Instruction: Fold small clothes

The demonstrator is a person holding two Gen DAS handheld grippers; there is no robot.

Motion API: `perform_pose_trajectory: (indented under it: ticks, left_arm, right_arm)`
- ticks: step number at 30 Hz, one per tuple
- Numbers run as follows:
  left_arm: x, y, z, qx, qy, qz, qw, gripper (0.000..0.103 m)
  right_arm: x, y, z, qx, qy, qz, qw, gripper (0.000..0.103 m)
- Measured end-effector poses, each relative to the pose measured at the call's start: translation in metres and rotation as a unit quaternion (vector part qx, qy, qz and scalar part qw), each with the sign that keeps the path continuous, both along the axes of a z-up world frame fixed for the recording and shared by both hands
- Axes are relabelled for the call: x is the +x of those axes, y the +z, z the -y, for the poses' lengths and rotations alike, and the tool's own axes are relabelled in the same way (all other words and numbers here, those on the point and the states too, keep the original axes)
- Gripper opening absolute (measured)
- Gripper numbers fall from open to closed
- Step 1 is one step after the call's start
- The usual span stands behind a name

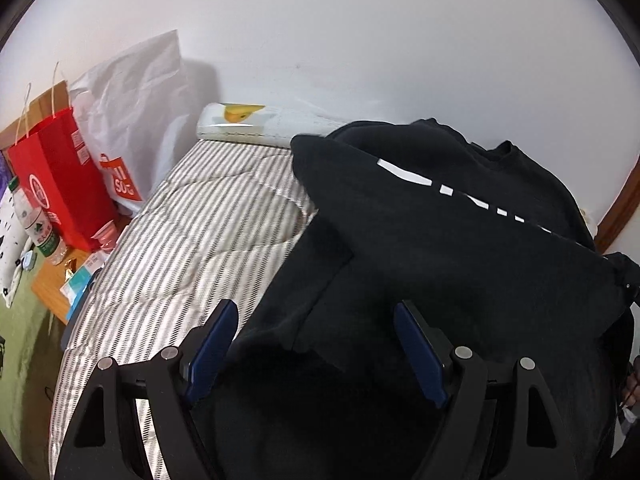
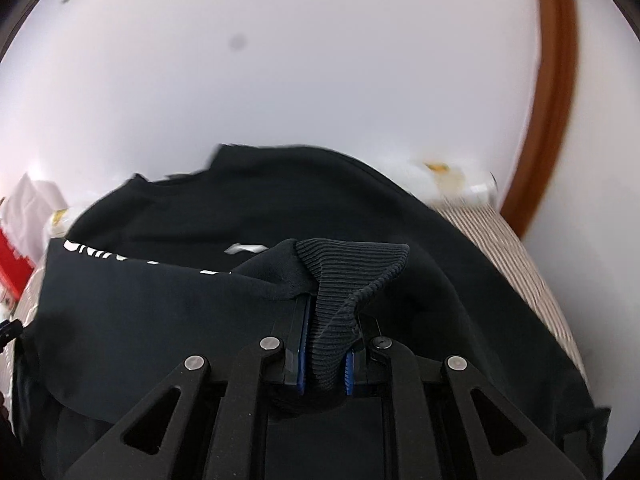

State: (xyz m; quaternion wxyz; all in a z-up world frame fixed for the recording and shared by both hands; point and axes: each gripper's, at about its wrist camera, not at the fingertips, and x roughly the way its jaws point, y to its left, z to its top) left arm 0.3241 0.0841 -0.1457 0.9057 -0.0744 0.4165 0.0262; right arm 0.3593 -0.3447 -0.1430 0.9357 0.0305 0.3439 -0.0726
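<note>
A black sweatshirt point(image 1: 432, 240) with white lettering lies on the striped bed point(image 1: 208, 232). My left gripper point(image 1: 316, 328) is open, its blue pads wide apart above the sweatshirt's near left edge, holding nothing. In the right wrist view the same sweatshirt point(image 2: 200, 300) fills the lower frame. My right gripper point(image 2: 326, 344) is shut on its ribbed cuff point(image 2: 352, 276), which bunches up between the pads and stands lifted above the body of the garment.
A red paper bag point(image 1: 56, 184), a white shopping bag point(image 1: 128, 112) and a bottle point(image 1: 36, 224) stand at the left beside the bed. A white pillow point(image 1: 256, 124) lies against the wall. A brown wooden frame point(image 2: 556, 92) curves at the right.
</note>
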Motion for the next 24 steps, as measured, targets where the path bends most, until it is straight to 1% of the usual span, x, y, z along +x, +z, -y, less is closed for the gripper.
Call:
perform_pose_trajectory:
  ticks: [2,4,7,9,10,12,15,16,19,20,21,22,23,24]
  left_arm:
    - [0.003,-0.001,0.003,0.011,-0.001,-0.003,0.9999,0.079]
    - [0.006,-0.003,0.004,0.021,0.006,-0.008,0.9997,0.079]
    - [0.01,-0.006,0.0,0.014,0.012,-0.009,0.9998,0.079]
    - [0.015,-0.006,-0.002,0.02,0.018,-0.009,0.9996,0.079]
    - [0.018,-0.006,-0.004,0.025,0.022,-0.008,0.9994,0.079]
    - [0.022,-0.006,-0.008,0.033,0.031,-0.009,0.9989,0.079]
    - [0.028,-0.012,-0.016,0.051,0.045,-0.023,0.9974,0.079]
    - [0.029,-0.015,-0.018,0.05,0.044,-0.028,0.9974,0.079]
    - [0.026,-0.027,-0.024,0.022,0.029,-0.041,0.9985,0.079]
    - [0.026,-0.031,-0.025,0.012,0.023,-0.044,0.9987,0.078]
    - [0.027,-0.033,-0.024,0.005,0.019,-0.047,0.9987,0.076]
    - [0.028,-0.035,-0.023,-0.003,0.015,-0.048,0.9987,0.073]
    - [0.029,-0.037,-0.021,-0.018,0.006,-0.047,0.9987,0.061]
    - [0.031,-0.04,-0.02,-0.034,-0.003,-0.048,0.9982,0.046]
  right_arm:
    - [-0.003,-0.002,0.009,0.013,-0.01,0.005,1.0,0.014]
    - [-0.004,-0.003,0.015,0.011,-0.017,0.005,1.0,0.014]
    - [0.001,-0.018,0.015,-0.01,-0.014,-0.02,1.0,0.014]
    - [0.003,-0.028,0.016,-0.014,-0.013,-0.04,0.999,0.015]
    - [0.005,-0.031,0.02,-0.006,-0.011,-0.066,0.998,0.015]
    - [0.007,-0.035,0.022,-0.008,-0.01,-0.077,0.997,0.02]
    - [0.006,-0.031,0.021,-0.011,-0.009,-0.076,0.997,0.026]
    - [0.005,-0.028,0.019,-0.015,-0.008,-0.073,0.997,0.028]
    - [-0.001,-0.019,0.011,-0.029,-0.005,-0.061,0.998,0.038]
    - [-0.005,-0.016,0.007,-0.033,-0.001,-0.056,0.998,0.044]
    - [-0.006,-0.014,0.004,-0.032,0.004,-0.054,0.998,0.046]
    - [-0.009,-0.013,0.001,-0.038,0.005,-0.052,0.998,0.047]
    - [-0.01,-0.012,-0.001,-0.044,0.004,-0.051,0.998,0.047]
    - [-0.011,-0.01,-0.003,-0.05,0.001,-0.05,0.997,0.047]
